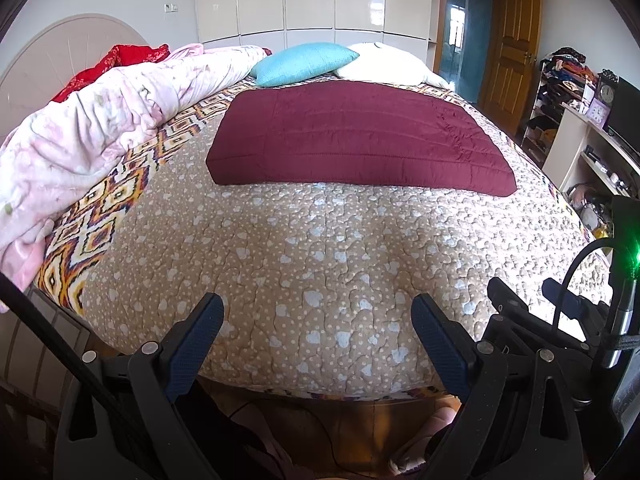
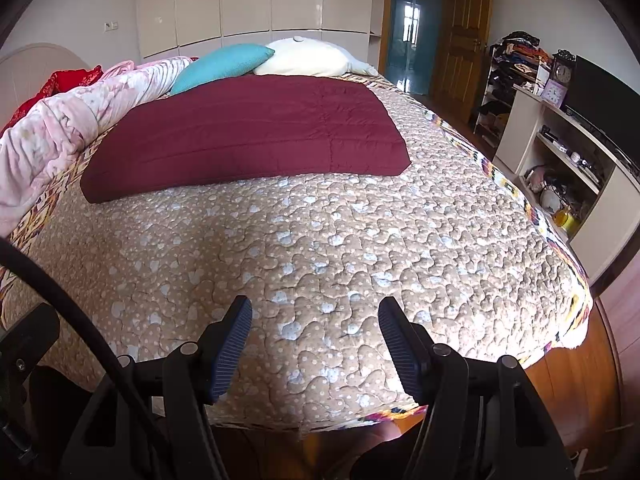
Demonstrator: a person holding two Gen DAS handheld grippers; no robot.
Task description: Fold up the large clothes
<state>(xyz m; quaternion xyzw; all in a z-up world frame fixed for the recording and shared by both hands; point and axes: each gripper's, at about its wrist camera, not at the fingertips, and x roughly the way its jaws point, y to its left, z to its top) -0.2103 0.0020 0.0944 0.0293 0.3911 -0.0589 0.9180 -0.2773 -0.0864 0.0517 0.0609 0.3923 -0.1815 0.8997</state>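
A dark red quilted garment [image 1: 356, 140] lies folded into a flat rectangle on the far half of the bed; it also shows in the right wrist view [image 2: 248, 132]. My left gripper [image 1: 318, 312] is open and empty, held above the near edge of the bed, well short of the garment. My right gripper [image 2: 316, 316] is open and empty too, above the same near edge. The right gripper also shows at the right side of the left wrist view [image 1: 524, 294].
The bed has a tan quilted cover [image 1: 320, 248] with a patterned border. A pink duvet [image 1: 92, 132] is bunched along the left side. A teal pillow [image 1: 304, 62] and a cream pillow [image 1: 384, 64] lie at the head. Shelves [image 2: 560, 160] stand on the right.
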